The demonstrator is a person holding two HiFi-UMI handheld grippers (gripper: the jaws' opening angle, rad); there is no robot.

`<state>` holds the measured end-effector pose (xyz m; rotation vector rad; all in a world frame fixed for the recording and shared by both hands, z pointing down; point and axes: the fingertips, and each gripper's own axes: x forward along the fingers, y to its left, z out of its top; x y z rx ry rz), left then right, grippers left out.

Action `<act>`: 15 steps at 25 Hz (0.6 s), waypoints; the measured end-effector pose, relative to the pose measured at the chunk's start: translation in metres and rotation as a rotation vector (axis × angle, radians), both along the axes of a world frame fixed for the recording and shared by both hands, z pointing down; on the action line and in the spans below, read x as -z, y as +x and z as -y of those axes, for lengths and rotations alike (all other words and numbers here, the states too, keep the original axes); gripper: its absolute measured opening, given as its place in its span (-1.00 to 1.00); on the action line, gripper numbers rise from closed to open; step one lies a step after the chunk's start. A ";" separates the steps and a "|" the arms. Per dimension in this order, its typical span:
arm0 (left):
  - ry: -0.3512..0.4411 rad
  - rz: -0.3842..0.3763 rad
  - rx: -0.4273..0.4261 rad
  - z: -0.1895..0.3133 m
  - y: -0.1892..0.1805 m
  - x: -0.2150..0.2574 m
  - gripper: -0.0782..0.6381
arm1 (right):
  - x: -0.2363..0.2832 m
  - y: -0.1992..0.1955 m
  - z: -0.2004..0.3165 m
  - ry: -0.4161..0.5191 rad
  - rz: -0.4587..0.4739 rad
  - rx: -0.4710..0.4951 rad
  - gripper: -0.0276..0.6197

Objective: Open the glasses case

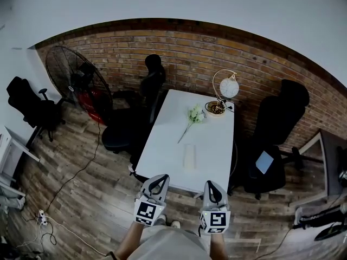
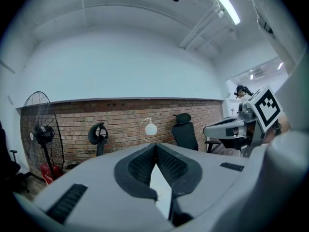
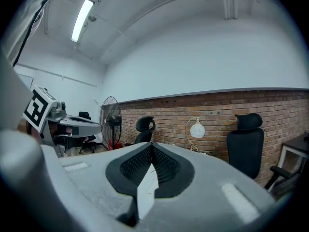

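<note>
left tongs (image 1: pixel 159 179) seemingly closed, empty; right tongs (image 1: pixel 211 184) closed, empty

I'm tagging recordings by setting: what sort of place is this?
Probably an office or studio workspace: black office chairs beside a white table, a brick wall behind, and a pedestal fan.
</note>
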<state>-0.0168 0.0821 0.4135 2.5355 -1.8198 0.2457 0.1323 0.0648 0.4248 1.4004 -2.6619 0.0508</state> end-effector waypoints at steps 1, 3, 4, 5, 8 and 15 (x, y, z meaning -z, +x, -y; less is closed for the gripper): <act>-0.001 -0.001 0.001 0.004 -0.001 -0.001 -0.77 | -0.001 0.000 0.004 -0.003 0.000 -0.003 -0.90; -0.001 0.000 0.000 0.010 -0.002 -0.002 -0.77 | -0.002 -0.001 0.011 -0.006 0.002 -0.006 -0.90; 0.003 0.005 -0.003 0.013 -0.002 -0.002 -0.77 | -0.002 -0.002 0.014 -0.005 0.002 -0.004 -0.90; 0.011 0.012 -0.006 0.016 -0.003 -0.001 -0.77 | -0.002 -0.003 0.017 -0.003 0.001 -0.002 -0.90; 0.009 0.005 -0.003 0.026 -0.004 -0.001 -0.77 | -0.004 -0.005 0.026 0.003 0.000 0.007 -0.90; 0.008 -0.014 -0.018 0.055 -0.007 -0.006 -0.77 | -0.005 -0.007 0.051 0.006 -0.009 -0.017 -0.90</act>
